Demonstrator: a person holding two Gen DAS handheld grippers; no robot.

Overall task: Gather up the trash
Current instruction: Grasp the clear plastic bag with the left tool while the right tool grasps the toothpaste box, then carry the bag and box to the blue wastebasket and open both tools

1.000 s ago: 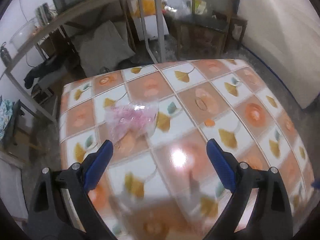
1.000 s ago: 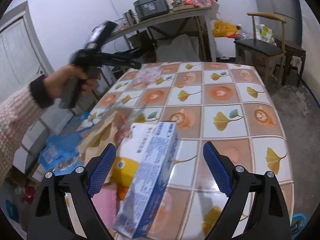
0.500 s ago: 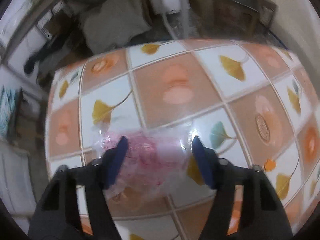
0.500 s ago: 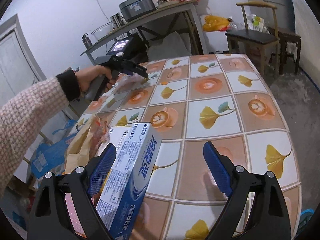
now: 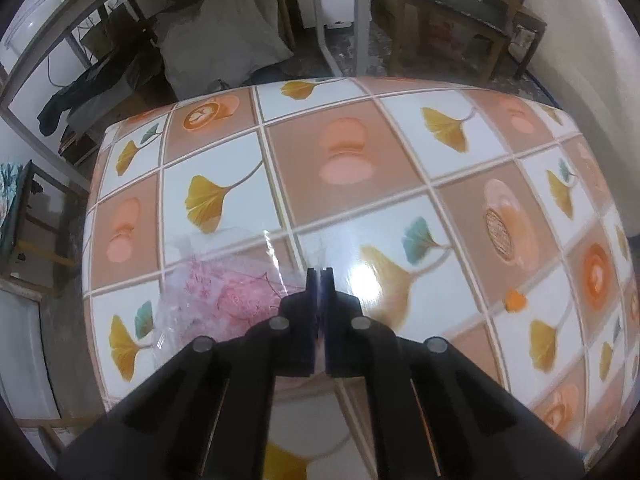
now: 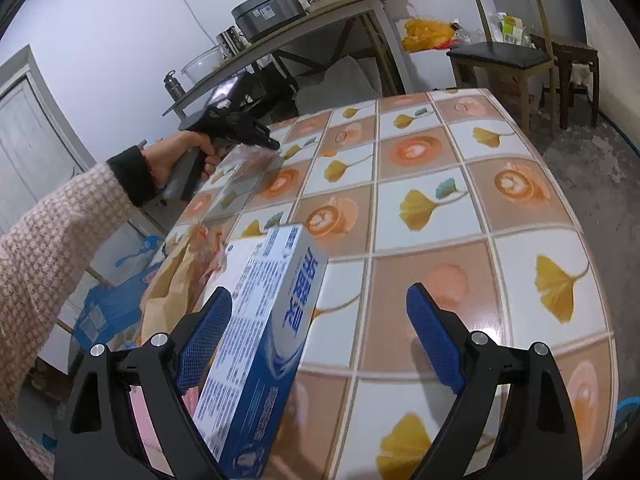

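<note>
Pink-printed clear plastic, a crumpled wrapper (image 5: 224,292), lies on the tiled counter (image 5: 400,168) near its left edge, and my left tool (image 5: 319,276) has just been closing on it; its blue pads now meet with a fold of the film pinched between them. My right tool (image 6: 320,336) hangs with its jaws wide apart and grips nothing. A blue and white box (image 6: 264,320) stands tilted just inside its left finger, beside a tan paper bag (image 6: 172,288). My left hand (image 6: 176,160) shows farther off in that view.
</note>
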